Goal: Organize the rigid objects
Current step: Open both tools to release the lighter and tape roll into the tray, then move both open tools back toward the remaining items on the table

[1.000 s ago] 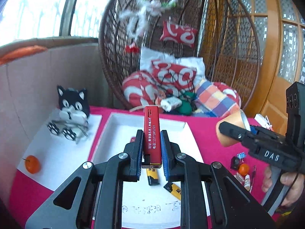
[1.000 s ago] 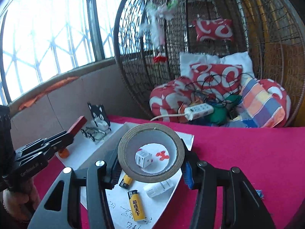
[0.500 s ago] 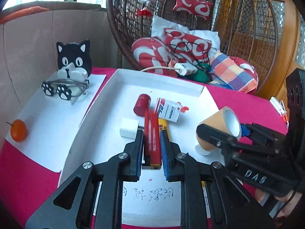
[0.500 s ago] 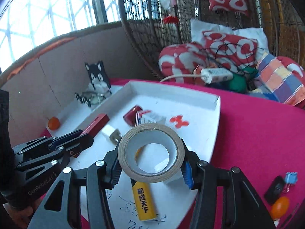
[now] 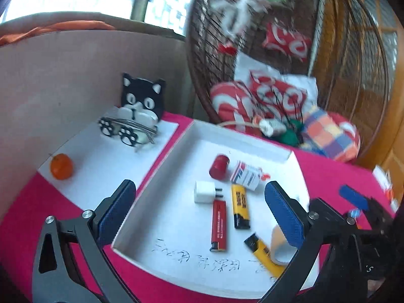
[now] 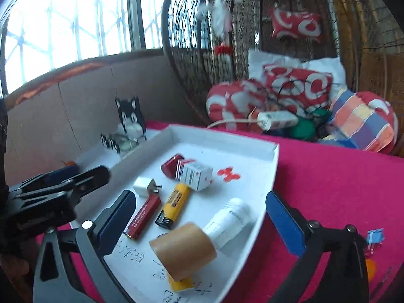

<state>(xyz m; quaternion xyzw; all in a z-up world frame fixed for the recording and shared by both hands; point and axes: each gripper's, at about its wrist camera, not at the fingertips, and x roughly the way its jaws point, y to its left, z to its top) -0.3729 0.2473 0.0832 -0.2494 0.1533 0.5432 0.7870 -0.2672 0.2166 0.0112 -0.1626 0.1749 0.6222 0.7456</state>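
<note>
dropped: red lighter [image 5: 219,224] and tape roll [image 6: 183,251], both now lying near tray [image 5: 242,140] front edge | left gripper [image 5: 199,217] opening, released | right gripper [image 6: 199,223] opening, released

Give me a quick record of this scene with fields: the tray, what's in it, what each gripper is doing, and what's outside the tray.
tray: white tray on a pink tablecloth
in tray: red lighter, two yellow lighters, white charger, tape roll, white bottle, small box, red cylinder
left gripper: jaws opening, nothing clamped
right gripper: jaws opening, tape roll lying loose between them
outside tray: cat figure, orange fruit
</note>
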